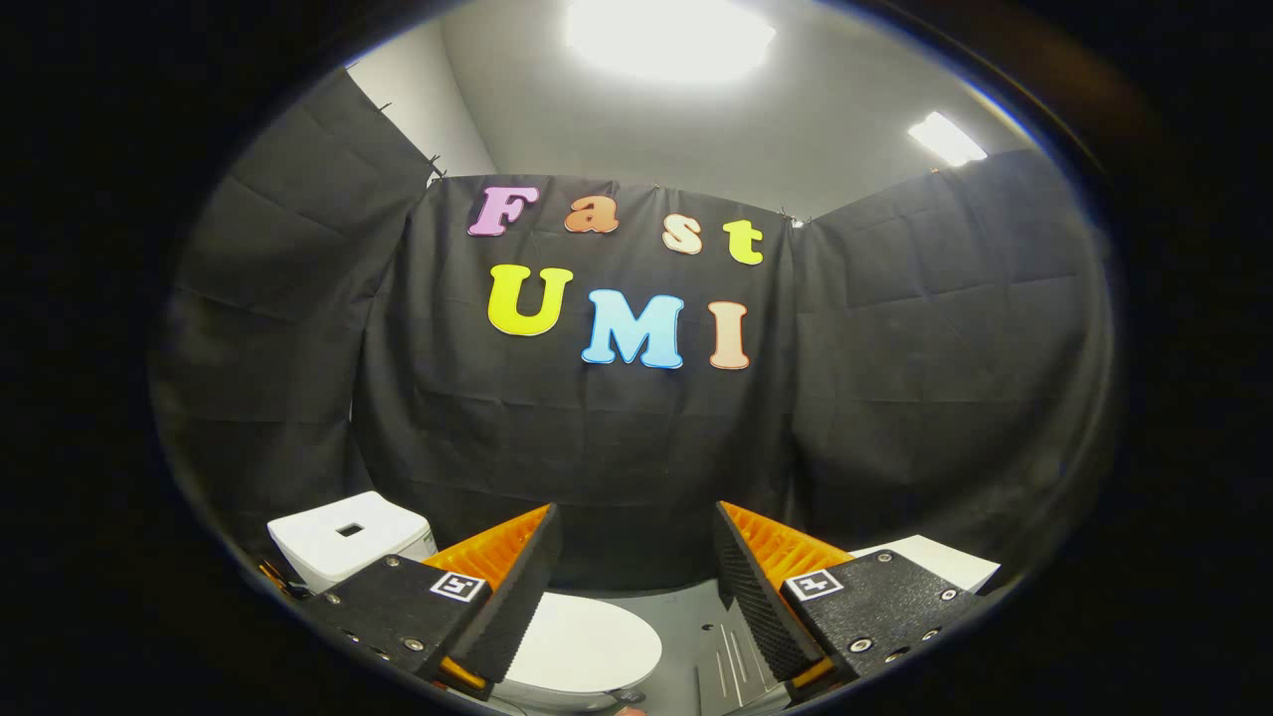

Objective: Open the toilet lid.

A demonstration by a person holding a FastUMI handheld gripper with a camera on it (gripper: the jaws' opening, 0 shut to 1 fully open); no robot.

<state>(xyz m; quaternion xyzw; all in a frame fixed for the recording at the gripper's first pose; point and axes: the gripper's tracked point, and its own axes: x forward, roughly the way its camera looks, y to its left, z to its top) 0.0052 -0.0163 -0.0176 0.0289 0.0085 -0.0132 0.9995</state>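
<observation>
Down low in the booth, the hand-held gripper [636, 577] is spread wide, its two fingers [517, 587] well apart with nothing held between them and neither touching anything. Taking the toilet as the landmark, its white lid [587, 646] lies closed and flat over the bowl, below the fingers and mostly beside the inner face of the left finger, reaching partway into the gap between the two. The white tank [343, 537] of the toilet, a boxy shape with a small dark rectangular opening in its top, sits behind and to the left of the lid, beyond the outer side of the left finger. To the right of the lid there is a grey floor [721, 646] with a few pale stripes and small holes in it, seen through the gap near the right finger. Farther right of the toilet, past the outer side of the right finger, a flat white surface [940, 559] pokes out; what it belongs to cannot be told. Behind the toilet hangs the black cloth wall [636, 447], creased in squares, and above that a pale ceiling with two bright lamps [668, 38].
</observation>
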